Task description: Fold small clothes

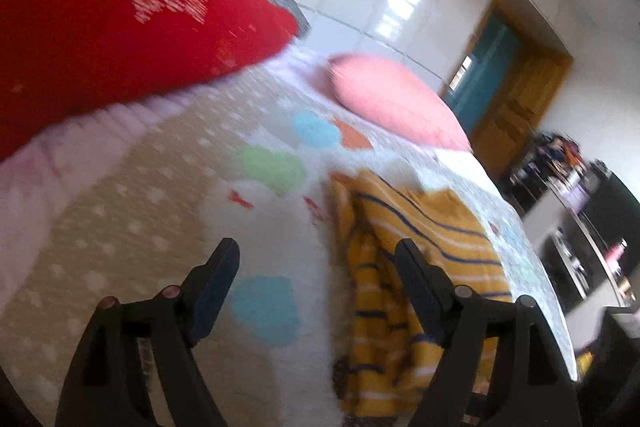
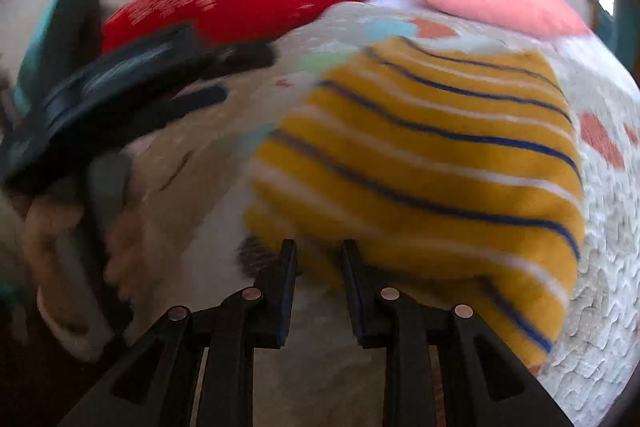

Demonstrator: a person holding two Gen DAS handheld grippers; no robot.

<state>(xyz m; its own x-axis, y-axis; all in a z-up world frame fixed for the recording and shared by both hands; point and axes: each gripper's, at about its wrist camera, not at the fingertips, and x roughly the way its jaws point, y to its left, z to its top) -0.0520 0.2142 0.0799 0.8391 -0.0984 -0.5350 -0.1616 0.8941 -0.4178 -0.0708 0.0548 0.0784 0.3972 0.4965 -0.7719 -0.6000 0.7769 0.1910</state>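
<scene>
The yellow striped garment [image 2: 432, 163] lies bunched on the bed cover [image 1: 152, 211], toward its right edge, stripes running crosswise. Right gripper [image 2: 318, 247] is nearer, fingertips at the near hem, jaws narrowly parted, gripping nothing visible. Left gripper [image 1: 316, 251] hangs wide open, empty, cloth to its right. Open cover lies leftward; red pillow [image 1: 132, 23] and pink pillow [image 1: 396, 103] beyond.

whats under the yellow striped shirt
The yellow striped shirt lies on the patterned bedspread, which shows all around it. Whatever sits directly beneath the cloth is covered and cannot be seen.
</scene>
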